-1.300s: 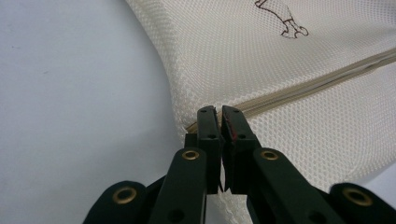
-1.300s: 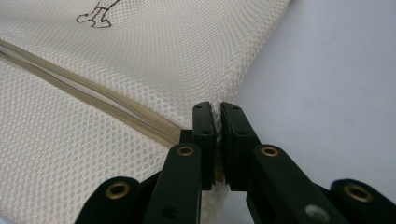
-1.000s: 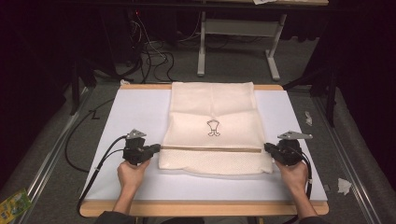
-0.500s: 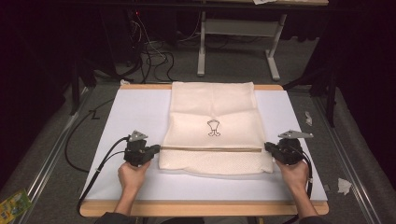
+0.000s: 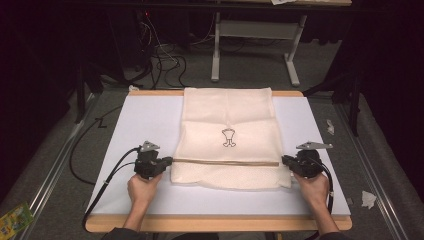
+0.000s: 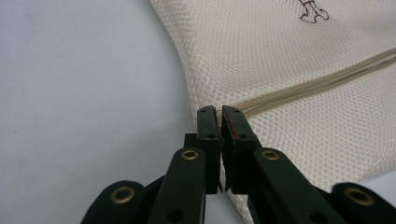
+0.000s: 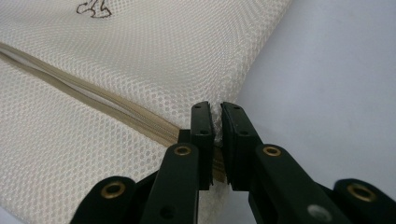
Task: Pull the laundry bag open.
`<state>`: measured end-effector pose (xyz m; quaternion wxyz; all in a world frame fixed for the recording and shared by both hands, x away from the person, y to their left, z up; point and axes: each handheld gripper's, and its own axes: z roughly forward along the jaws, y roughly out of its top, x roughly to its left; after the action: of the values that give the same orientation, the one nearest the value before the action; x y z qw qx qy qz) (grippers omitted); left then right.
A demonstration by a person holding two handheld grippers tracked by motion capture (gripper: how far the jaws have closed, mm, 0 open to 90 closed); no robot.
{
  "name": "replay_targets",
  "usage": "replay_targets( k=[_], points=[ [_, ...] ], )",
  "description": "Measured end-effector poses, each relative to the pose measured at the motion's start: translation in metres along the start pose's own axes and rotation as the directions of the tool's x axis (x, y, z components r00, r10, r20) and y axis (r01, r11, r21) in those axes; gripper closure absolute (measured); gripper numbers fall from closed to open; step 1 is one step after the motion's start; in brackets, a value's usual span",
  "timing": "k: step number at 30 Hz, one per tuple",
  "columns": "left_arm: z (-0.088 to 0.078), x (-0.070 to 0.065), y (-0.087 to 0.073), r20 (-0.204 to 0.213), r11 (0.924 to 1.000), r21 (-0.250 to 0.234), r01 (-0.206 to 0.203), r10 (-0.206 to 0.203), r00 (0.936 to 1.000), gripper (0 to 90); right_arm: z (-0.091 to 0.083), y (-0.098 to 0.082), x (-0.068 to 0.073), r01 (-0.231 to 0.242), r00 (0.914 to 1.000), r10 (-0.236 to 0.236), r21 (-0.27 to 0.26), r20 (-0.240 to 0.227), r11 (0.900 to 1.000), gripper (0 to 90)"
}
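Dark room, white worktop (image 5: 125,130): cream mesh bag (image 5: 227,120) lies flat mid-frame, held at both side edges.

Compared with a second ago, bag and hands sit unchanged. Left gripper (image 5: 167,161) is clamped on the bag's left edge at the zipper seam (image 5: 225,162); right gripper (image 5: 285,161) pinches the right edge, its jaws having just eased slightly apart, perhaps beginning a release.

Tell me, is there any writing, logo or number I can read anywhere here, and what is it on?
No readable words or numbers.
Mesh bag: a small dark outline emblem, a drawn figure and not letters; its edge shows in the left gripper view and the right gripper view.
Green packet on the floor: its print is too small and blurred to read.
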<state>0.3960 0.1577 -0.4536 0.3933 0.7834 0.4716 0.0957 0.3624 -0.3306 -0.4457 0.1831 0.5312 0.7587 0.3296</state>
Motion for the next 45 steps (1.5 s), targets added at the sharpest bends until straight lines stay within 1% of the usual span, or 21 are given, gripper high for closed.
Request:
replay_targets(
  k=[3, 6, 11, 13, 15, 16, 17, 18, 19, 21, 25, 26, 27, 29, 31, 32, 33, 34, 41, 42, 45],
  points=[
    [0.002, 0.000, 0.000, -0.004, 1.0000, 0.008, -0.001, 0.001, 1.0000, 86.4, 0.002, -0.001, 0.000, -0.004, 1.0000, 0.004, 0.011, 0.001, 1.000, 83.7],
    [0.008, -0.001, -0.003, -0.011, 0.9994, 0.033, -0.008, 0.008, 0.9999, 86.4, 0.009, -0.004, -0.001, -0.007, 0.9999, 0.007, 0.029, 0.007, 1.000, 81.7],
    [0.009, -0.001, -0.005, -0.011, 0.9993, 0.036, -0.010, 0.010, 0.9999, 85.9, 0.013, -0.006, -0.002, -0.019, 0.9998, 0.018, 0.038, 0.009, 0.999, 78.6],
    [0.009, 0.000, -0.005, -0.005, 0.9993, 0.038, -0.006, 0.006, 1.0000, 83.6, 0.011, -0.006, -0.002, -0.024, 0.9997, 0.023, 0.024, 0.012, 0.999, 70.8],
    [0.008, 0.000, -0.004, -0.004, 0.9996, 0.028, -0.002, 0.002, 1.0000, 78.7, 0.009, -0.006, -0.002, -0.025, 0.9996, 0.024, 0.021, 0.013, 0.999, 70.0],
    [0.007, -0.001, -0.004, 0.003, 0.9998, 0.019, -0.002, 0.002, 1.0000, 76.9, 0.007, -0.006, -0.001, -0.020, 0.9997, 0.020, 0.012, 0.010, 1.000, 67.1],
    [0.007, -0.001, -0.004, 0.003, 0.9998, 0.019, -0.002, 0.002, 1.0000, 74.8, 0.007, -0.006, -0.001, -0.020, 0.9997, 0.020, 0.012, 0.010, 1.000, 67.1],
    [0.003, -0.001, -0.004, 0.013, 1.0000, -0.003, -0.002, 0.002, 0.9999, 71.8, 0.005, -0.006, 0.000, -0.019, 0.9998, 0.019, 0.005, 0.011, 1.000, 63.1],
    [0.003, -0.001, -0.004, 0.013, 1.0000, -0.003, -0.002, 0.002, 0.9999, 68.2, 0.005, -0.006, 0.000, -0.019, 0.9998, 0.019, 0.005, 0.011, 1.000, 63.1],
    [-0.003, 0.000, -0.003, 0.015, 0.9994, -0.035, -0.007, 0.007, 0.9999, 64.2, -0.001, -0.006, 0.000, -0.020, 0.9997, 0.020, -0.026, 0.017, 0.999, 60.1],
    [-0.011, 0.001, -0.002, 0.012, 0.9979, -0.064, -0.012, 0.013, 0.9998, 57.6, -0.008, -0.006, -0.002, -0.020, 0.9997, 0.021, -0.053, 0.015, 0.998, 57.4],
    [-0.018, 0.003, -0.002, 0.001, 0.9953, -0.094, -0.024, 0.024, 0.9997, 56.4, -0.015, -0.007, -0.004, -0.023, 0.9996, 0.025, -0.085, 0.015, 0.996, 57.0],
    [-0.018, 0.003, -0.002, 0.001, 0.9953, -0.094, -0.024, 0.024, 0.9997, 55.8, -0.019, -0.008, -0.004, -0.036, 0.9992, 0.037, -0.096, 0.013, 0.995, 56.9],
    [-0.026, 0.007, -0.004, -0.010, 0.9919, -0.125, -0.021, 0.020, 0.9998, 55.3, -0.023, -0.009, -0.008, -0.040, 0.9990, 0.042, -0.118, 0.014, 0.992, 56.5],
    [-0.028, 0.009, -0.005, -0.014, 0.9911, -0.132, -0.017, 0.016, 0.9998, 54.6, -0.026, -0.010, -0.011, -0.046, 0.9986, 0.049, -0.126, 0.018, 0.991, 56.3],
    [-0.030, 0.011, -0.007, -0.018, 0.9904, -0.137, -0.012, 0.010, 0.9998, 54.1, -0.030, -0.012, -0.015, -0.054, 0.9981, 0.058, -0.136, 0.020, 0.989, 55.9],
    [-0.032, 0.012, -0.008, -0.019, 0.9896, -0.144, -0.003, 0.001, 0.9998, 54.1, -0.030, -0.012, -0.015, -0.054, 0.9981, 0.058, -0.136, 0.020, 0.989, 55.9],
    [-0.035, 0.015, -0.010, -0.023, 0.9883, -0.153, 0.005, -0.008, 0.9997, 53.8, -0.033, -0.015, -0.018, -0.067, 0.9971, 0.072, -0.144, 0.027, 0.987, 55.8],
    [-0.044, 0.023, -0.016, -0.040, 0.9857, -0.168, 0.014, -0.021, 0.9990, 52.6, -0.044, -0.023, -0.028, -0.081, 0.9948, 0.090, -0.179, 0.046, 0.981, 55.0],
    [-0.046, 0.026, -0.017, -0.045, 0.9844, -0.175, 0.021, -0.029, 0.9986, 52.6, -0.047, -0.025, -0.032, -0.093, 0.9933, 0.104, -0.194, 0.049, 0.977, 54.8],
    [-0.048, 0.030, -0.020, -0.051, 0.9814, -0.188, 0.036, -0.046, 0.9976, 52.5, -0.050, -0.029, -0.036, -0.104, 0.9916, 0.118, -0.207, 0.053, 0.973, 54.7]
  ],
)
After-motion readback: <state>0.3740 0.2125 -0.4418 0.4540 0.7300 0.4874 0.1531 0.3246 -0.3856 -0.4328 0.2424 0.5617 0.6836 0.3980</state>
